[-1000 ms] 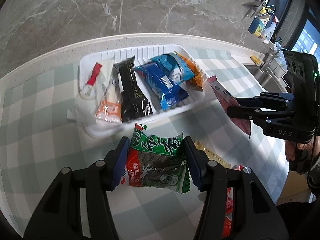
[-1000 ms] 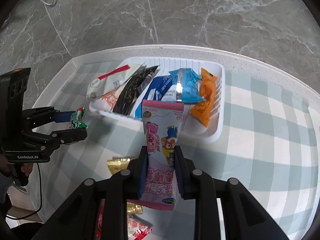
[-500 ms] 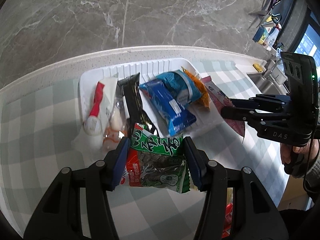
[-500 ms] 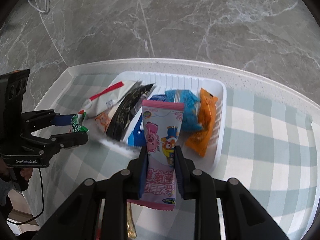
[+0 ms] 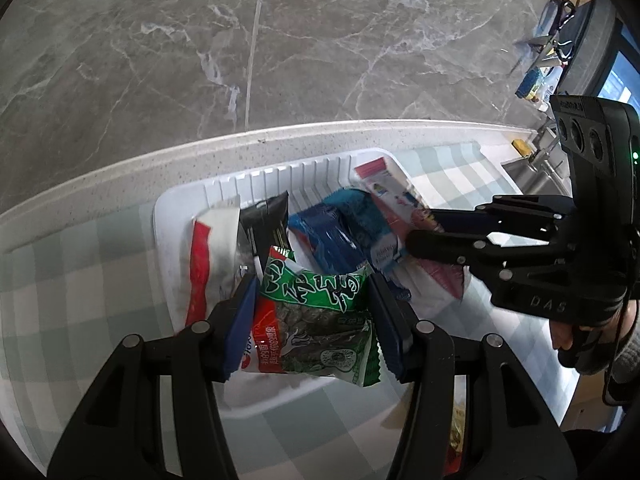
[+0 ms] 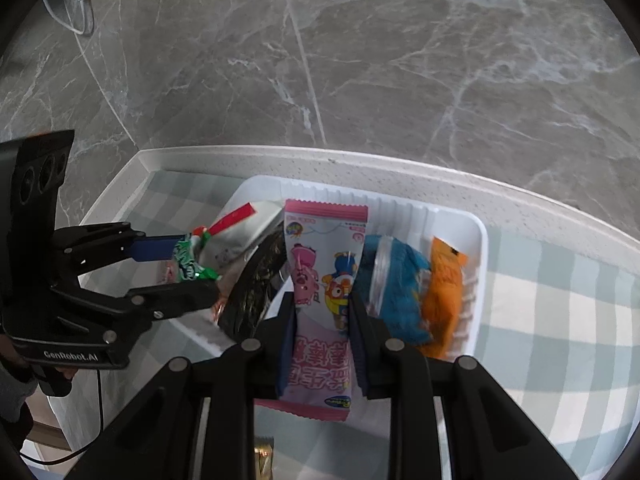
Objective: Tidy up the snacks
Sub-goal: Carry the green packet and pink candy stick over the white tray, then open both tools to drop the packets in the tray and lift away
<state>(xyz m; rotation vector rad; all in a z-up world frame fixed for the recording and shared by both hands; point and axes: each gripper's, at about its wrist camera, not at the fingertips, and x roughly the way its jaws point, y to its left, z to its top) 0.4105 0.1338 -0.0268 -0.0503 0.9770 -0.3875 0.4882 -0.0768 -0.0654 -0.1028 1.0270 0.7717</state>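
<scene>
My left gripper (image 5: 312, 300) is shut on a green and red snack packet (image 5: 316, 320), held above the near part of the white tray (image 5: 176, 208). My right gripper (image 6: 322, 312) is shut on a pink cartoon snack packet (image 6: 324, 280), which hangs over the tray (image 6: 476, 232). In the tray lie a white packet with a red stripe (image 5: 208, 256), a black packet (image 5: 268, 224), blue packets (image 5: 332, 236) and an orange packet (image 6: 444, 284). Each gripper shows in the other's view: the right gripper (image 5: 424, 232) at the right, the left gripper (image 6: 200, 264) at the left.
The tray sits on a green-checked cloth (image 5: 72, 288) on a speckled counter (image 5: 120, 176) against a grey marble wall. A sink with a tap (image 5: 536, 164) lies at the far right. More packets (image 6: 264, 456) lie on the cloth near me. A hand (image 5: 568, 332) holds the right gripper.
Both grippers have moved forward with their packets, from over the cloth in front of the tray to over the tray itself. Neither grip has altered.
</scene>
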